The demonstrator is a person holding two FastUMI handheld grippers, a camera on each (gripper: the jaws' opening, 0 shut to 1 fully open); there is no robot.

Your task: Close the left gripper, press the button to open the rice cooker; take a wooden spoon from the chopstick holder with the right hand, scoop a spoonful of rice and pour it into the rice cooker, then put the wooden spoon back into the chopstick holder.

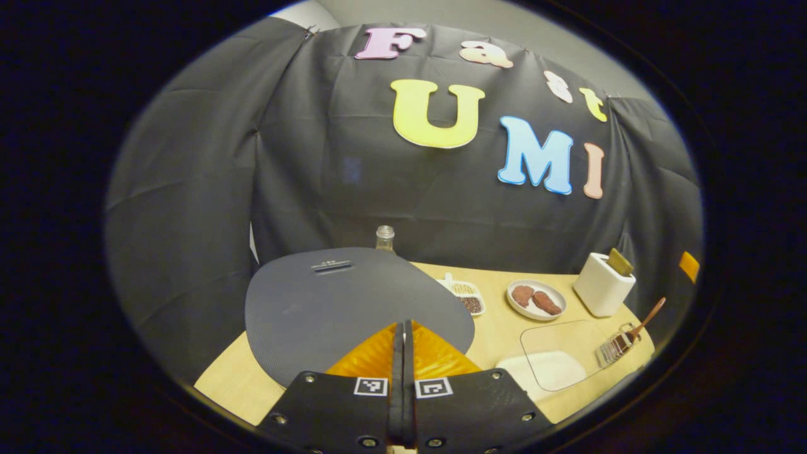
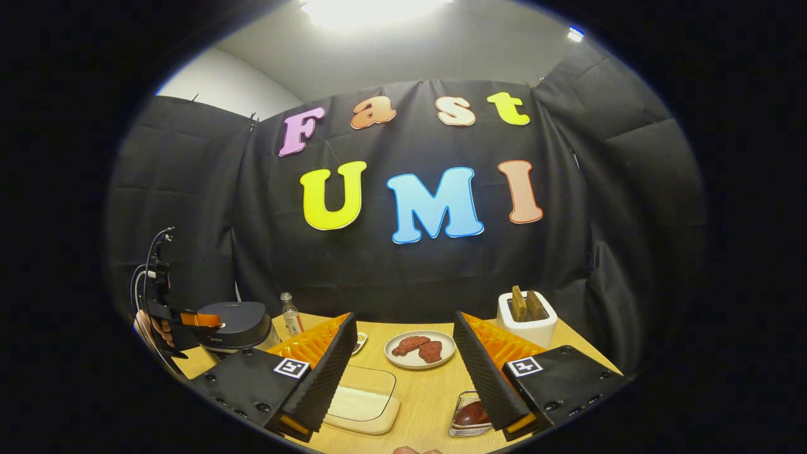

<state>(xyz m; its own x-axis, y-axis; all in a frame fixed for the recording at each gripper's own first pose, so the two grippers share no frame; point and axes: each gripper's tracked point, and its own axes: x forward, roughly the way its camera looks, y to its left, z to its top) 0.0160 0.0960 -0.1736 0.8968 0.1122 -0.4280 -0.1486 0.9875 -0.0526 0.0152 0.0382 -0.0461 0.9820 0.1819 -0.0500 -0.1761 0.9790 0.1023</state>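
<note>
The rice cooker (image 1: 340,302) has a dark grey lid that lies down flat. My left gripper (image 1: 403,328) is shut with nothing in it, its tips at the lid's near edge. A wire chopstick holder (image 1: 618,345) at the table's right holds the wooden spoon (image 1: 649,315), handle leaning up. A clear container of white rice (image 1: 555,366) lies beside it. My right gripper (image 2: 403,378) is open and empty above the rice container (image 2: 362,400), with the chopstick holder (image 2: 471,415) by its right finger. The rice cooker (image 2: 236,325) and the hand-held left gripper (image 2: 189,320) show far left.
On the wooden table (image 1: 498,337) stand a plate with brown meat pieces (image 1: 536,299), a white toaster with bread (image 1: 603,284), a small divided dish (image 1: 466,297) and a bottle (image 1: 384,238) behind the cooker. Black cloth walls close in the back and sides.
</note>
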